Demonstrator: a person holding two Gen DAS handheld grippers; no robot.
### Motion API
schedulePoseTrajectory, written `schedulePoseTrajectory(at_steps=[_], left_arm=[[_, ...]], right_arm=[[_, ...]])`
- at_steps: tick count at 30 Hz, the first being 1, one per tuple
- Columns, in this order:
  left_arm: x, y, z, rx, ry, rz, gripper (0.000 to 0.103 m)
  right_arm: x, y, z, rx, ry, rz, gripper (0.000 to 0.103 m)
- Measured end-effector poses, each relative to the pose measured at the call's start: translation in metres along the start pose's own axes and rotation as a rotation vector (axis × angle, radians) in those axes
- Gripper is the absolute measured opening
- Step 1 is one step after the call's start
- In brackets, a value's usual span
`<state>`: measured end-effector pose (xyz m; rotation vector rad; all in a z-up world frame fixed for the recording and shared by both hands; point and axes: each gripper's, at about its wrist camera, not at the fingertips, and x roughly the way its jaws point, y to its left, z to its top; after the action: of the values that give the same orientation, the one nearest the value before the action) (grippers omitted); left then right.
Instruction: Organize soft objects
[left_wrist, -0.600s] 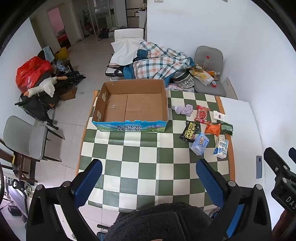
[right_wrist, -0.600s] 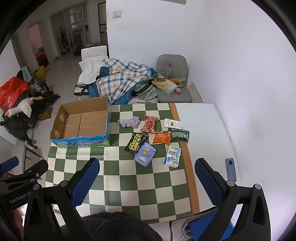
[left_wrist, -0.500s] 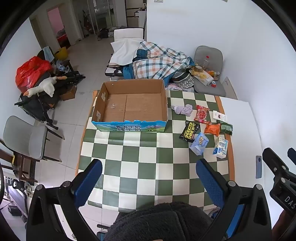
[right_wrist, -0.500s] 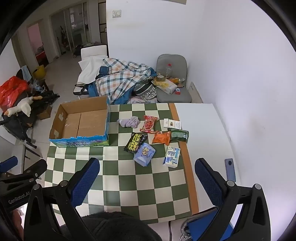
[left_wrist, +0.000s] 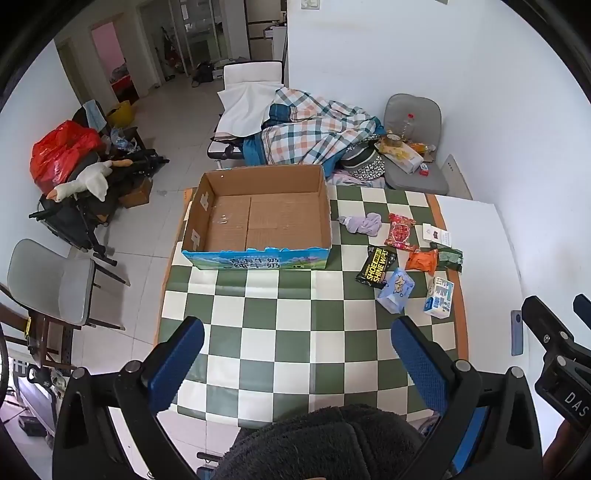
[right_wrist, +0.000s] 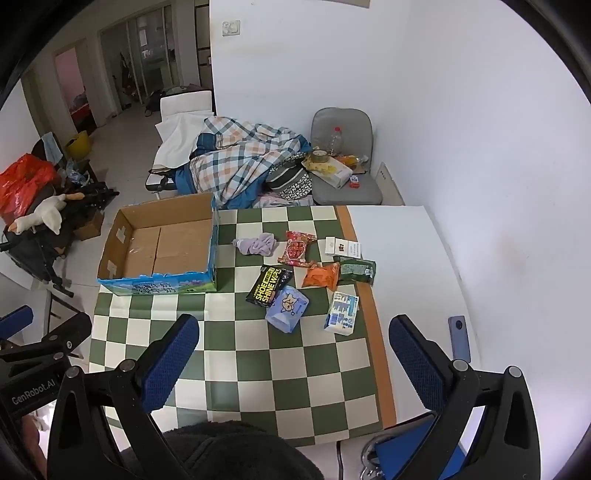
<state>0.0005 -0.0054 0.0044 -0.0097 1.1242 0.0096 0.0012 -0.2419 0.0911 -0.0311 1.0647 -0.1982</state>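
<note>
An empty cardboard box (left_wrist: 258, 218) (right_wrist: 162, 247) with a blue printed front stands at the far left of the green-and-white checked tablecloth (left_wrist: 280, 332). To its right lie several soft items: a lilac cloth (left_wrist: 362, 223) (right_wrist: 258, 243), a red packet (left_wrist: 399, 232), a black wipes pack (left_wrist: 376, 266) (right_wrist: 270, 284), an orange packet (left_wrist: 421, 260), a green packet (left_wrist: 450, 254), a blue tissue pack (left_wrist: 396, 290) (right_wrist: 287, 308) and a white-blue pack (left_wrist: 439, 297) (right_wrist: 342, 313). My left gripper (left_wrist: 297, 350) and right gripper (right_wrist: 291, 350) hover high above the near table edge, both open and empty.
A phone (right_wrist: 459, 339) lies on the bare white table part at the right. Beyond the table are a plaid blanket pile (left_wrist: 314, 129), a grey chair with clutter (left_wrist: 413, 147), another grey chair (left_wrist: 48, 284) at left, and a red bag (left_wrist: 62, 151).
Both views have shifted very slightly; the table sits a touch farther away. Nothing on the table has moved and both grippers stay wide open.
</note>
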Motion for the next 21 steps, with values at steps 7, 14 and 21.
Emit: schedulePoseTrajectory(at_steps=[7, 14, 21], left_arm=[[-0.002, -0.006, 0.008, 0.004, 0.000, 0.001, 0.103], [-0.003, -0.007, 0.015, 0.001, -0.008, -0.003, 0.103], [-0.006, -0.003, 0.015, -0.004, -0.006, -0.012, 0.103]], right_arm=[[-0.001, -0.002, 0.001, 0.002, -0.008, -0.002, 0.103], [-0.005, -0.002, 0.006, 0.008, -0.008, 0.011, 0.103], [-0.005, -0.003, 0.006, 0.009, -0.008, 0.008, 0.103]])
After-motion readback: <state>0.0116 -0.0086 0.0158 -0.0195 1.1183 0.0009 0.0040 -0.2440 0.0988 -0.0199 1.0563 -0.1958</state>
